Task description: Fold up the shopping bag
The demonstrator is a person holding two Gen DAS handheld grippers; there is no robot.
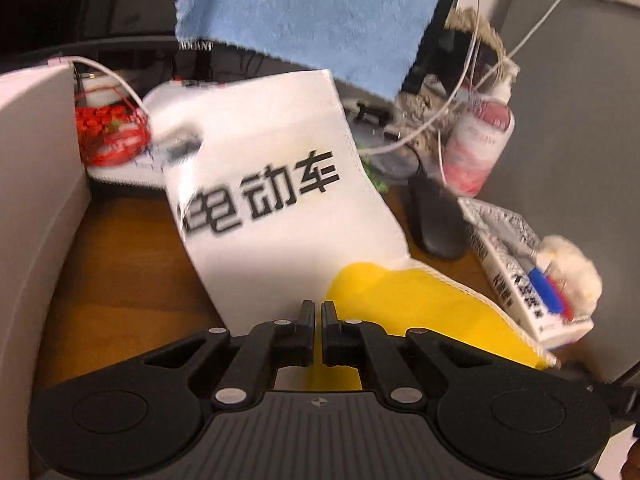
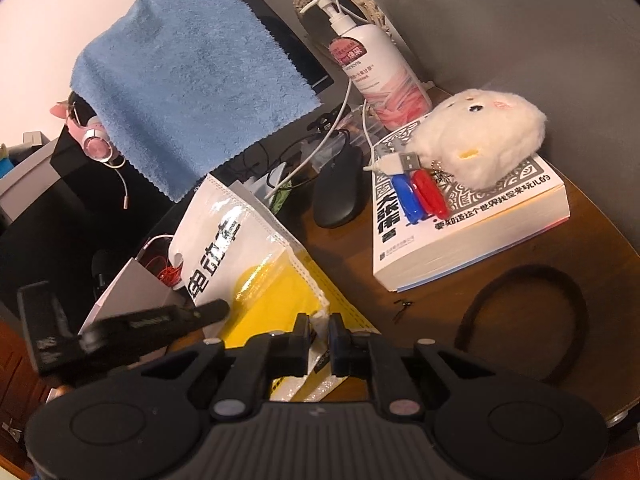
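The shopping bag is white with black characters and a yellow patch, and it is lifted off the brown desk. My left gripper is shut on the bag's near edge where white meets yellow. In the right wrist view the same bag stretches away to the upper left. My right gripper is shut on a crumpled white corner of it. The other gripper's black body shows at the left, over the bag's lower edge.
A thick book with a white plush toy and a red and blue item lies at the right. A black mouse, a pump bottle, cables, a hanging blue towel and a black hairband crowd the desk.
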